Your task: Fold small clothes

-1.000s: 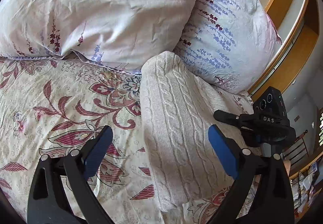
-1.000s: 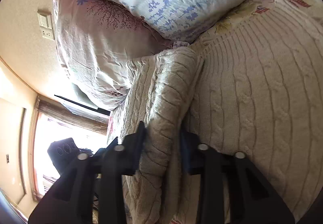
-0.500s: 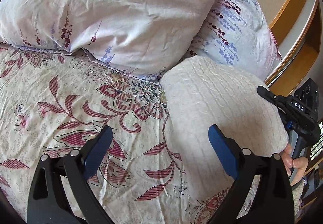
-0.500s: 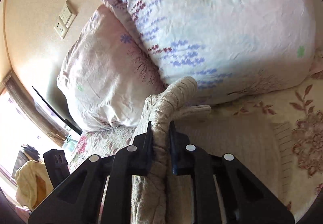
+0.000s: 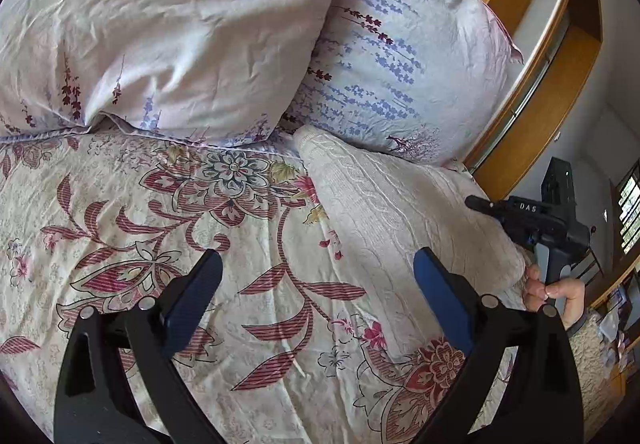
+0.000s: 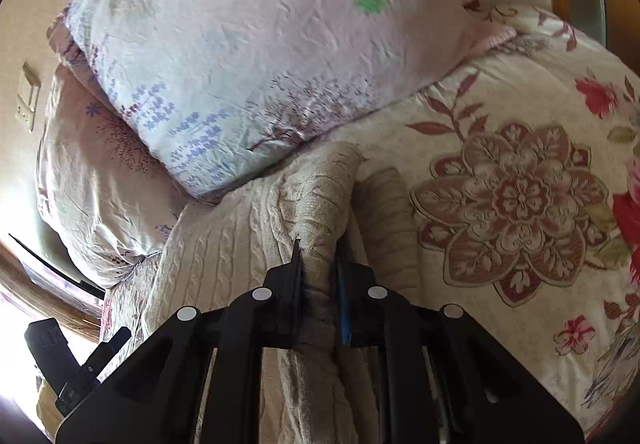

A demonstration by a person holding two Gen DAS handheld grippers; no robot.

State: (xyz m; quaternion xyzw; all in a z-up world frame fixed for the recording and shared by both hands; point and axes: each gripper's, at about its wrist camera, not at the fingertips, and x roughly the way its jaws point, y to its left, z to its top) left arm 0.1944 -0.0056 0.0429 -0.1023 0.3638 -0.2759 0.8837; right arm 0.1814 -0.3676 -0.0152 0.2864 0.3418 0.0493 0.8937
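A cream cable-knit sweater (image 5: 400,215) lies on the floral bedspread (image 5: 180,228) below the pillows. My left gripper (image 5: 316,284) is open and empty, hovering above the bedspread just left of the sweater. My right gripper (image 6: 320,264) is shut on a bunched fold of the sweater (image 6: 316,203) and holds it up off the rest of the garment (image 6: 224,244). In the left wrist view the right gripper (image 5: 520,215) shows at the sweater's right edge, held by a hand.
Two large floral pillows (image 5: 180,23) (image 5: 400,55) lean at the head of the bed. A wooden headboard (image 5: 532,83) runs along the right. A wall switch (image 6: 28,95) is on the wall behind the pillows.
My right gripper has pulled the pinched sweater fold rightward, and the sweater has moved right and away from my left gripper. My left gripper stays open.
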